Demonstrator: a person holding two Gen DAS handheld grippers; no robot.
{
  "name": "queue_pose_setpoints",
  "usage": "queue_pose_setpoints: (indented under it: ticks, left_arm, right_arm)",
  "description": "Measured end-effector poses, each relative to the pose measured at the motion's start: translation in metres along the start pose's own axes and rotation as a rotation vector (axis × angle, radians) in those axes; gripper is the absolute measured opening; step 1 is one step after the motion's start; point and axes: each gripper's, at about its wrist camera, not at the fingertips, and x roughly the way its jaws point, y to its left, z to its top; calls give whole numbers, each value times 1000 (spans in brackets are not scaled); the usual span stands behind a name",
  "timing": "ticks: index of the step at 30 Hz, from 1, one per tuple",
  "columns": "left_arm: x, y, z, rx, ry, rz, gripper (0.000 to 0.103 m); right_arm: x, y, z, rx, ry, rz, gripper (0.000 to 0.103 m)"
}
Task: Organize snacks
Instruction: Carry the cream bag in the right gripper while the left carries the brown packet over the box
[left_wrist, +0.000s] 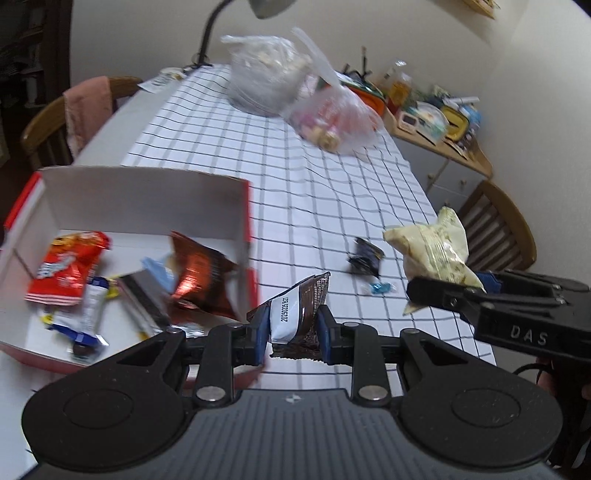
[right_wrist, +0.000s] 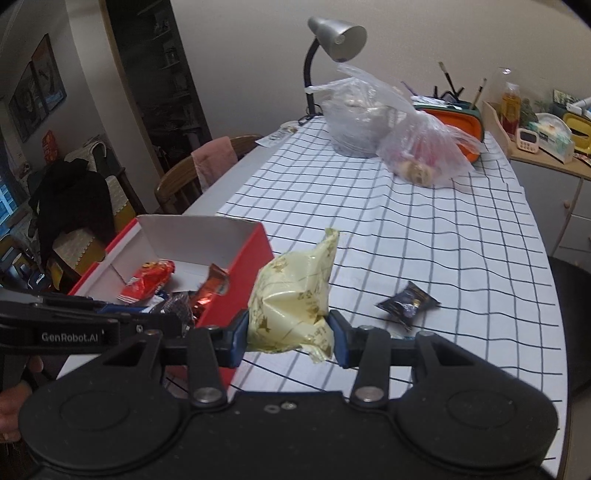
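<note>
On the table (left_wrist: 332, 192) lies a white cloth with dark lines like a grid. Near the left edge sits a red box (left_wrist: 243, 221) that is white inside. Many snacks are in the box: a red bag (left_wrist: 68, 267), a shiny brown bag (left_wrist: 195, 273) leaning on the box wall, and some small bars.

Just beside the box, the left tool (left_wrist: 291, 326) pinches a small brown packet (left_wrist: 295, 314) with a white label. Its two blue pads press on both sides of the packet, and the packet is up off the cloth.

Over to the right, the right tool (right_wrist: 288, 332) squeezes a puffy yellow bag (right_wrist: 291, 295) between its blue pads. That bag is lifted too, close to the red side of the box.

Two snacks lie on the cloth: a small dark packet (right_wrist: 408, 304) and, near it, a tiny blue candy (left_wrist: 380, 288).

At the far end of the table stand two see-through plastic bags (right_wrist: 399, 129) with things inside, and a grey lamp (right_wrist: 338, 38) bends over them. Wooden chairs (left_wrist: 55, 122) stand beside the table, and one has a pink cloth on its back.
</note>
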Motion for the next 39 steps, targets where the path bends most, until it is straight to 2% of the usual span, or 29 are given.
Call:
queue_pose_setpoints:
  ticks: [15, 29, 39]
  left_arm:
    - [-29, 92, 21, -33, -62, 99, 26]
    - [-22, 172, 23, -66, -26, 192, 27]
    - [-7, 195, 10, -64, 23, 230, 27]
  right_arm:
    - [41, 73, 22, -67, 4, -3, 43]
    - [117, 127, 24, -121, 101, -19, 43]
    - [158, 162, 16, -199, 161, -28, 43]
